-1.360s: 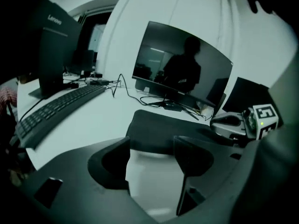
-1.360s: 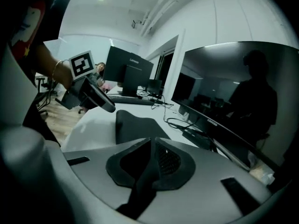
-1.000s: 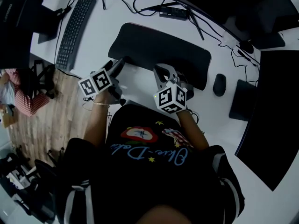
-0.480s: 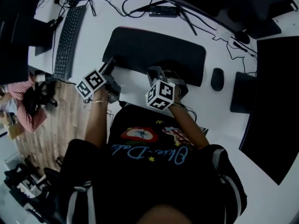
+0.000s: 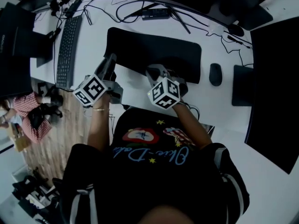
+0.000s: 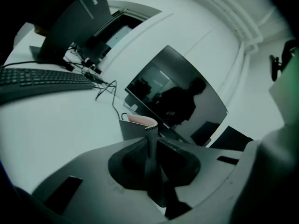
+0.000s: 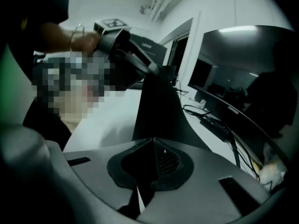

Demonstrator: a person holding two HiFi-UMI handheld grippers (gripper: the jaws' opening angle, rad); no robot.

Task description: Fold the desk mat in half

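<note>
The black desk mat (image 5: 154, 50) lies on the white desk (image 5: 135, 85), long side toward me. My left gripper (image 5: 108, 65) is at its near left corner; in the left gripper view the jaws (image 6: 150, 148) are closing on the thin mat edge (image 6: 148, 130), whose pink underside shows at the lifted corner. My right gripper (image 5: 155, 72) is shut on the mat's near edge further right. In the right gripper view the mat (image 7: 156, 104) rises as a dark sheet from the jaws (image 7: 152, 164) toward the left gripper (image 7: 148, 68).
A black keyboard (image 5: 70, 43) lies left of the mat and a mouse (image 5: 215, 73) to its right. Cables and a power strip (image 5: 156, 14) run behind it, with monitors (image 6: 173, 97) beyond. A dark panel (image 5: 275, 92) covers the desk's right side.
The left gripper's jaws, wide open before, have come together on the mat's near left corner. The right gripper stays shut on the near edge.
</note>
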